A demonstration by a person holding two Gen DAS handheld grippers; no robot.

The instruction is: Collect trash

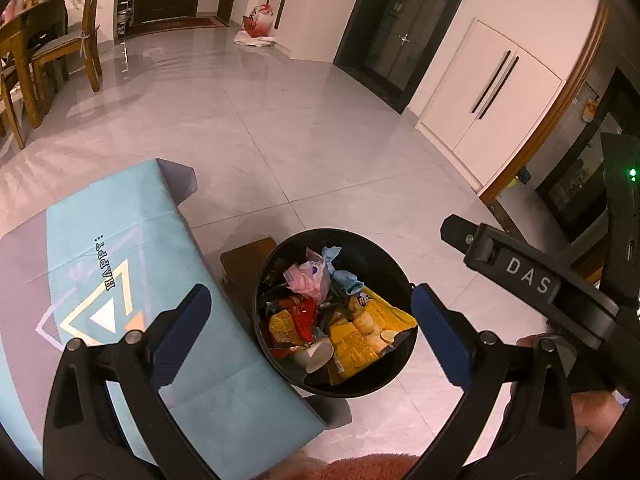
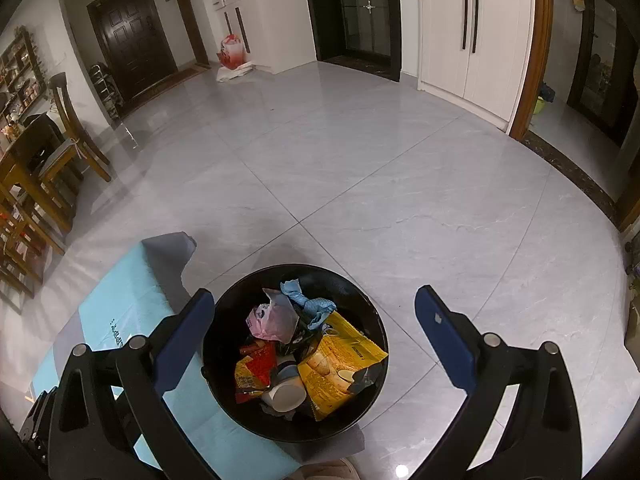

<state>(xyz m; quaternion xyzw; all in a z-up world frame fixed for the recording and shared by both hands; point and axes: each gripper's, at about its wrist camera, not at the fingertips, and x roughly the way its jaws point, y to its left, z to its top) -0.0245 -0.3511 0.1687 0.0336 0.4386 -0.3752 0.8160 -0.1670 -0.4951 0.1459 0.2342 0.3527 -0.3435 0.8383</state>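
A round black bin stands on the floor beside a low table. Inside lie a yellow snack bag, a red wrapper, a pink wrapper, a blue crumpled cloth and a white paper cup. My left gripper hovers open above the bin with nothing between its fingers. My right gripper is open over the bin too, and its black body shows at the right of the left wrist view.
The low table wears a teal and grey cloth printed "HAPPY". Grey floor tiles stretch ahead. Wooden dining chairs stand far left, white cupboards far right, a red bag by the far wall.
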